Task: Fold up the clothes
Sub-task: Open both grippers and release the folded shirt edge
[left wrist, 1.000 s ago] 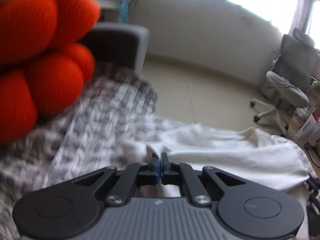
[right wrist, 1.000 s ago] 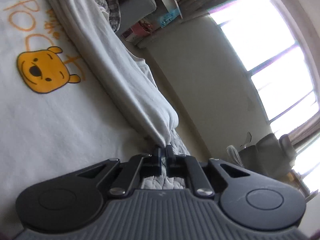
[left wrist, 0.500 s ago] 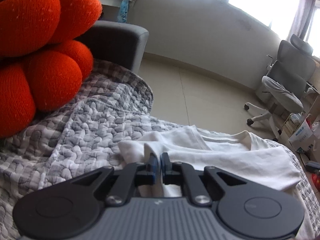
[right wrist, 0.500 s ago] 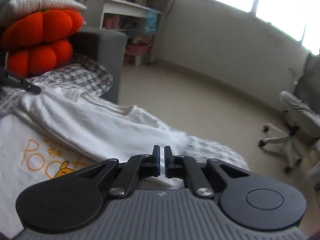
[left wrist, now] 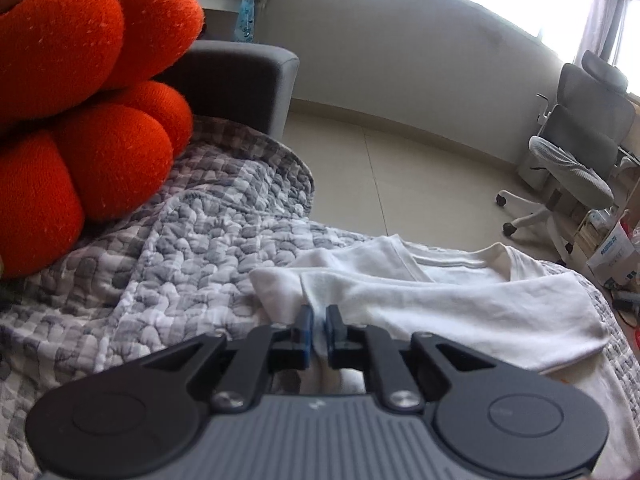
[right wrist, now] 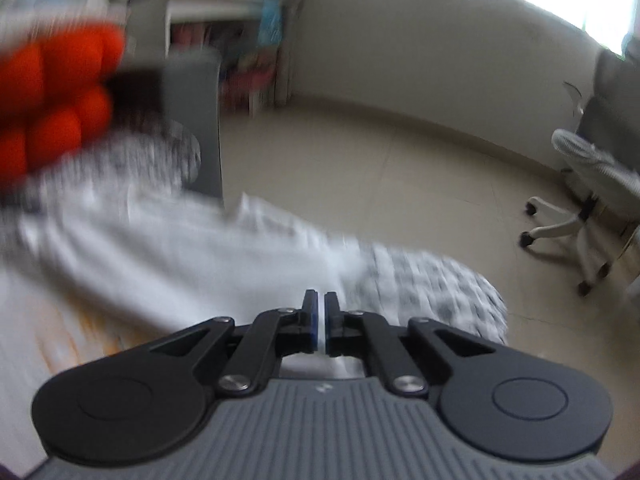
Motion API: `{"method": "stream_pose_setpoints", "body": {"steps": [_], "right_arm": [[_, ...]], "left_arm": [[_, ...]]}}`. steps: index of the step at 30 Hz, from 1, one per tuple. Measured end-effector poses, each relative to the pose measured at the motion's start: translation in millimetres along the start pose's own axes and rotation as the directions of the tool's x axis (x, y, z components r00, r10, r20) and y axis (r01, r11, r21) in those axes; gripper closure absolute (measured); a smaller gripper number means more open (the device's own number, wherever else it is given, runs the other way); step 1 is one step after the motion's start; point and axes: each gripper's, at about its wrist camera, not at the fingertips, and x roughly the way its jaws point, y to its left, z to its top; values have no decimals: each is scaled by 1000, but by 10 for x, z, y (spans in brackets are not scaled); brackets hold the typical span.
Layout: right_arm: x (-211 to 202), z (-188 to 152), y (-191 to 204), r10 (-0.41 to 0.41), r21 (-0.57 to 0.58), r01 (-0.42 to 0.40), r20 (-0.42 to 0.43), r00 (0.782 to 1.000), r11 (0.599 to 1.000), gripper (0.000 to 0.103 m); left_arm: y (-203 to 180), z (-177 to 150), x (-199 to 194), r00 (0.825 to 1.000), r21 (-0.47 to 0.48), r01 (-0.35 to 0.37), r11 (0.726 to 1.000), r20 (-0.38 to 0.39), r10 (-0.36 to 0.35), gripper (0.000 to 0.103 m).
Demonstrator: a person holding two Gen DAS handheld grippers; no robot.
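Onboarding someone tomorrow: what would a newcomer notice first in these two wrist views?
Bright orange lobed plush cushion, filling the left view's upper left, resting on the grey-and-white quilted blanket. Next, the white cotton T-shirt spread across that blanket at centre right, a fold of it pinched in the left gripper jaws. The right view is motion-blurred; right gripper jaws look shut.

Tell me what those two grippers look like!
Both look alike. The left gripper and the right gripper each have two thin black fingers with blue pads, black linkage bars with silver bolts, two round black discs, and a grey ribbed body with a small white mark. No cables, hands or sleeves show.
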Motion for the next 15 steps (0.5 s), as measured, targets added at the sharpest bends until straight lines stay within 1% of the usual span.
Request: {"method": "stream_pose_setpoints", "body": {"steps": [2, 5, 9, 11, 12, 13, 14, 15], "right_arm": [[50, 81, -33, 25, 35, -25, 11, 1000, 999, 94], [288, -80, 40, -1, -4, 1, -29, 1000, 1000, 93], [221, -94, 13, -35, -9, 35, -19, 999, 999, 91], [190, -85, -1, -33, 2, 33, -3, 999, 999, 90], [176, -82, -6, -31, 7, 31, 7, 1000, 1000, 89], [161, -79, -10, -28, 12, 28, 16, 999, 1000, 83], [178, -82, 3, -32, 9, 32, 10, 999, 999, 81], [207, -88, 24, -39, 3, 39, -2, 999, 999, 81]], "left_arm": [[32, -4, -14, 1000, -19, 8, 1000, -3, -8, 96], [152, 11, -66, 1000, -75, 8, 997, -4, -8, 95], [399, 57, -169, 1000, -185, 2, 983, 12, 1, 96], [432, 61, -205, 999, -221, 31, 975, 24, -26, 95], [394, 56, -205, 999, -218, 52, 974, 23, -48, 91], [351, 51, -203, 997, -213, 73, 974, 20, -70, 88], [279, 47, -187, 996, -195, 88, 977, 9, -88, 78], [208, 34, -160, 996, -173, 83, 981, -5, -86, 67]]}}
